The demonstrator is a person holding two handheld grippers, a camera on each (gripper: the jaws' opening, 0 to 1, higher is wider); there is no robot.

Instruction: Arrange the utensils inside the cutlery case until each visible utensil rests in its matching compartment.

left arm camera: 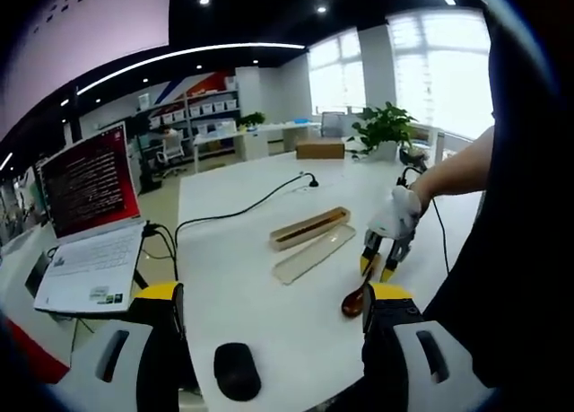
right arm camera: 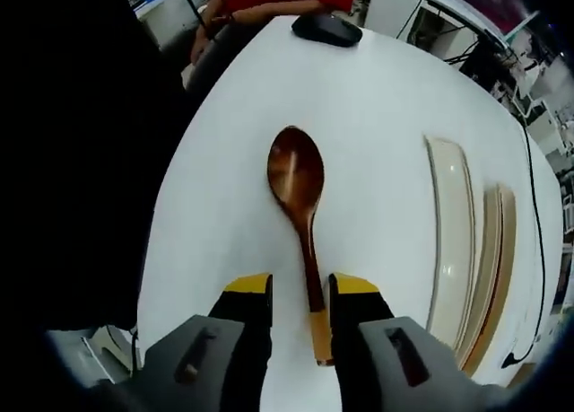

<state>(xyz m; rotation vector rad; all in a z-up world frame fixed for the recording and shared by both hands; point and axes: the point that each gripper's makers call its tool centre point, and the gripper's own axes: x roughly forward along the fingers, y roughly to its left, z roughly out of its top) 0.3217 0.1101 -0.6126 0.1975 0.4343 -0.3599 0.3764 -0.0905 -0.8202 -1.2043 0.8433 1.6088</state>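
Right gripper (right arm camera: 300, 297) spread astride the spoon (right arm camera: 299, 184) handle, whose end hides behind one jaw.

Open white table (left arm camera: 242, 295) between the laptop (left arm camera: 94, 223) on the left and the cutlery case (left arm camera: 309, 228) in the middle, crossed only by a black cable (left arm camera: 242, 206) running to the far side and blocked near the front edge by a black mouse (left arm camera: 238, 372). Right of the case and its lid (left arm camera: 314, 253), little room: taken up by the right gripper (left arm camera: 377, 268), straddling the spoon (right arm camera: 300, 197) with jaws apart.
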